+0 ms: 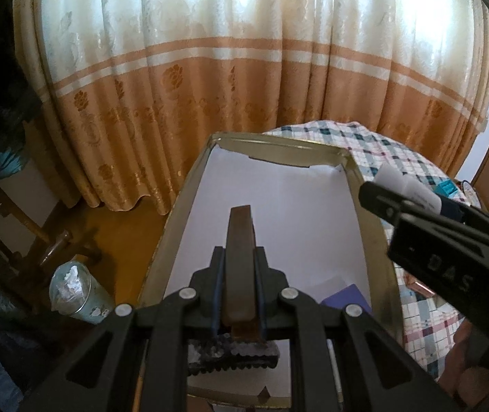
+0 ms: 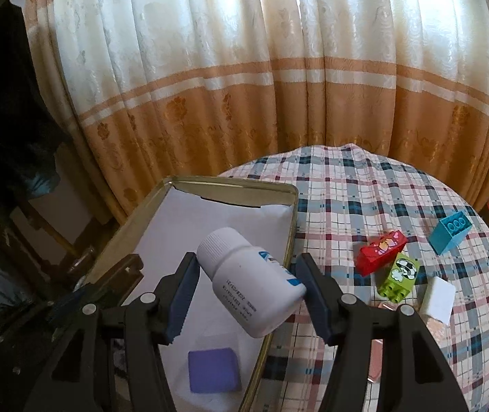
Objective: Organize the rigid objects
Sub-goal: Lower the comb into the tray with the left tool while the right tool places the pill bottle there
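The right tool [image 2: 244, 295] holds a white bottle [image 2: 251, 281] tilted, cap up-left, above the tin's [image 2: 292, 226] right rim. The left tool [image 1: 239, 295] is clenched on a brown bar [image 1: 240, 261], its long axis pointing at the tin's far edge. A purple block [image 2: 213, 374] lies inside.

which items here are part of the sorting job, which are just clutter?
Job:
metal tin
white bottle in right tongs
brown block in left tongs
purple block in tin
red brick, green brick, blue brick, white block

Lying about:
curtain
checked cloth
cup on floor
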`<action>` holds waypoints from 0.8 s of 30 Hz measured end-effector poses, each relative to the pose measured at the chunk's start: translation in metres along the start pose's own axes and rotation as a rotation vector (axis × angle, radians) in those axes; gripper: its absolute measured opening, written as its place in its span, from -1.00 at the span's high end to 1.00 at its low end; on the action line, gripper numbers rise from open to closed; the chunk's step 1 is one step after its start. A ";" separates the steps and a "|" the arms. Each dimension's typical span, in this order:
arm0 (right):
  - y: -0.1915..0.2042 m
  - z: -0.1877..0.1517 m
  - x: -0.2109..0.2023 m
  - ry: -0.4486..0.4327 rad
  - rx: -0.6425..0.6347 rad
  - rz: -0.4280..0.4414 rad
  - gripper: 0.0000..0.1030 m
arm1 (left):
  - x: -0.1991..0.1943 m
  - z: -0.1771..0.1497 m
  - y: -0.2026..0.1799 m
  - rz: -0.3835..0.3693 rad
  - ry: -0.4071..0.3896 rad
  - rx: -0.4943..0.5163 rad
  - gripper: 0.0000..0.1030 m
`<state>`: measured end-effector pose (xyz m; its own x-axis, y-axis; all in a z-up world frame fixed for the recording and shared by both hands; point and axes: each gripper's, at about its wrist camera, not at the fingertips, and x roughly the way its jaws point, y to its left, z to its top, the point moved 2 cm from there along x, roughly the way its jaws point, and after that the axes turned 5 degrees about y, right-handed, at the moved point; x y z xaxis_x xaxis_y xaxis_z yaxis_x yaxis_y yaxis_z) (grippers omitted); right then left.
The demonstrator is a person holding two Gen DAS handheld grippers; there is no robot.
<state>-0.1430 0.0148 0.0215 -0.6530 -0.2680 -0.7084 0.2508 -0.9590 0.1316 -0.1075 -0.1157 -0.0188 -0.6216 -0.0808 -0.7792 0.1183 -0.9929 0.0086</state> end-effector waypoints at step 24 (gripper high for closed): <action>-0.001 -0.004 0.038 0.085 0.006 0.006 -0.19 | 0.028 -0.006 -0.006 0.092 0.080 0.013 0.72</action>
<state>-0.1656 0.0062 -0.0085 -0.5884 -0.2654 -0.7638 0.2499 -0.9580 0.1404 -0.1212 -0.1117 -0.0449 -0.5448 -0.1651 -0.8222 0.1614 -0.9827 0.0903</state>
